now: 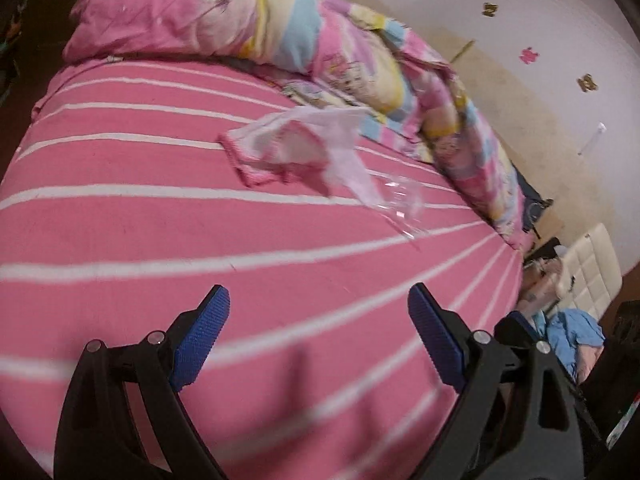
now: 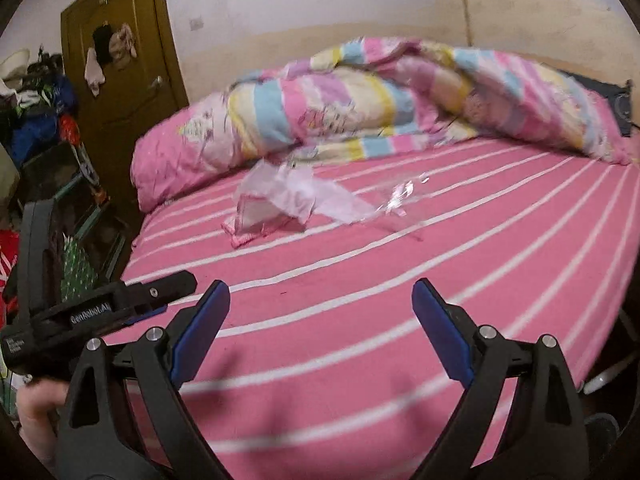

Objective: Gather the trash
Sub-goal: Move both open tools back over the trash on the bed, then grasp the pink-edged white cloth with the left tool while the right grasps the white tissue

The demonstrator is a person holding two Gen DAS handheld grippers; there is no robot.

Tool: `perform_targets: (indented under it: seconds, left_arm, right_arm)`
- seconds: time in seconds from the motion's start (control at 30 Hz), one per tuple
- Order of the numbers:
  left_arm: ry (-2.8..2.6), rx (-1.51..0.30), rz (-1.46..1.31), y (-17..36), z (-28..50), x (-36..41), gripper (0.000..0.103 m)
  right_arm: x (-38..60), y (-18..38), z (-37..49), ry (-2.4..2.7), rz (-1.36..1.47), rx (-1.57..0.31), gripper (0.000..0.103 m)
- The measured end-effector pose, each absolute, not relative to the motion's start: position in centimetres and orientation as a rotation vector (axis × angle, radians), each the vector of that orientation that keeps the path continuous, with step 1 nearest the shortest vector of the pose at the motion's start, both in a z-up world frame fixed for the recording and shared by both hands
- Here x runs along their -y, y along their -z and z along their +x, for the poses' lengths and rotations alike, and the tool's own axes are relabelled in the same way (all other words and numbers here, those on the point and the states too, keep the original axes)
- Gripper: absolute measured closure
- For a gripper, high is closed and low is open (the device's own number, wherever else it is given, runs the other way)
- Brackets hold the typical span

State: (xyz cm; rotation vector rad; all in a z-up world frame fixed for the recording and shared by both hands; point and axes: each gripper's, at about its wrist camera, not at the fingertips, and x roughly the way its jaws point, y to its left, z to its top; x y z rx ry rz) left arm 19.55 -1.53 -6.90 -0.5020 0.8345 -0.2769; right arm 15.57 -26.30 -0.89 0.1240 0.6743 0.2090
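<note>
Trash (a crumpled clear plastic bag and a clear wrapper touching it) lies mid-bed on the pink striped sheet. Left gripper and right gripper both gape empty, well short of it.

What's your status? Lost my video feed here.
Left gripper and right gripper open, empty, above bed. Pink-edged plastic bag and clear wrapper ahead, untouched. Nothing in the way.
</note>
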Motion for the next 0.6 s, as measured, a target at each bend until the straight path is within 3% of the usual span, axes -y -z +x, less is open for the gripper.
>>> perform_targets:
  seconds: [0.6]
  left_arm:
    - [0.236,-0.856,-0.406,9.0,32.0,-1.3,0.015]
  right_arm:
    - [20.9,5.0,30.0,-0.246,0.113,-0.672,0.012]
